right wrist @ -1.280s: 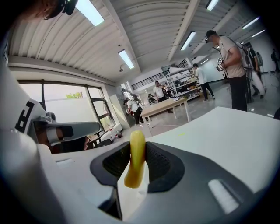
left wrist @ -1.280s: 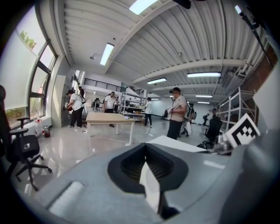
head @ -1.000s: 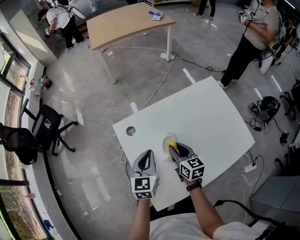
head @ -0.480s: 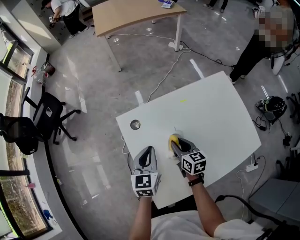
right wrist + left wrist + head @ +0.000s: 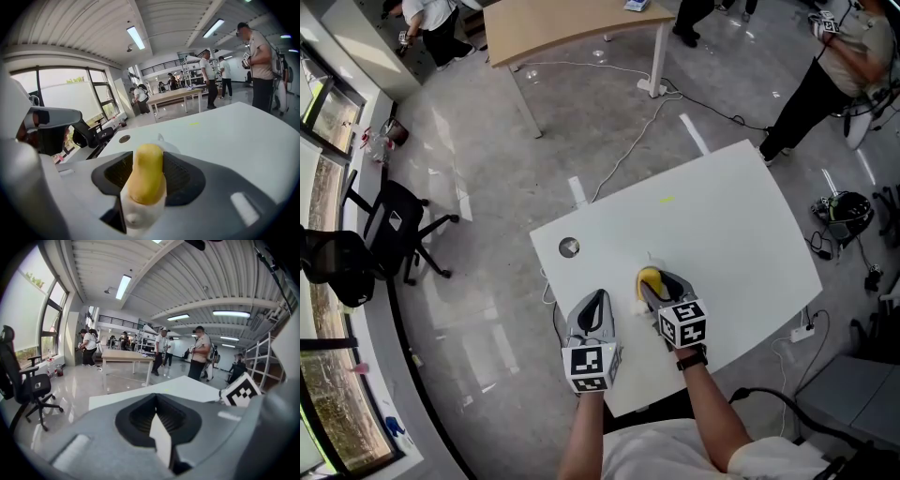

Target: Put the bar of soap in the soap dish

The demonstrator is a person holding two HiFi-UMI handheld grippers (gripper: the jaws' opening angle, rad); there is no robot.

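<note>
The soap (image 5: 146,173) lies in the dish (image 5: 139,218) between the right gripper's (image 5: 664,286) jaws, which have just been opening and hide most of the dish. The left gripper (image 5: 594,302), closed and empty, sits beside it over the table's (image 5: 722,234) near edge, with open tabletop ahead.

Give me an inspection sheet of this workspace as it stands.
Surface: white table with a grommet hole and a small yellow mark.
Job's things: yellow soap bar resting on the white soap dish.
Clutter: nothing seen.
Grippers: right hand-held gripper jaws have just been opening, soap bar between them; left hand-held gripper shut, empty.
Cables: cable across the floor; power strip beside the table.
Surroundings: wooden desk, office chair, people standing.
</note>
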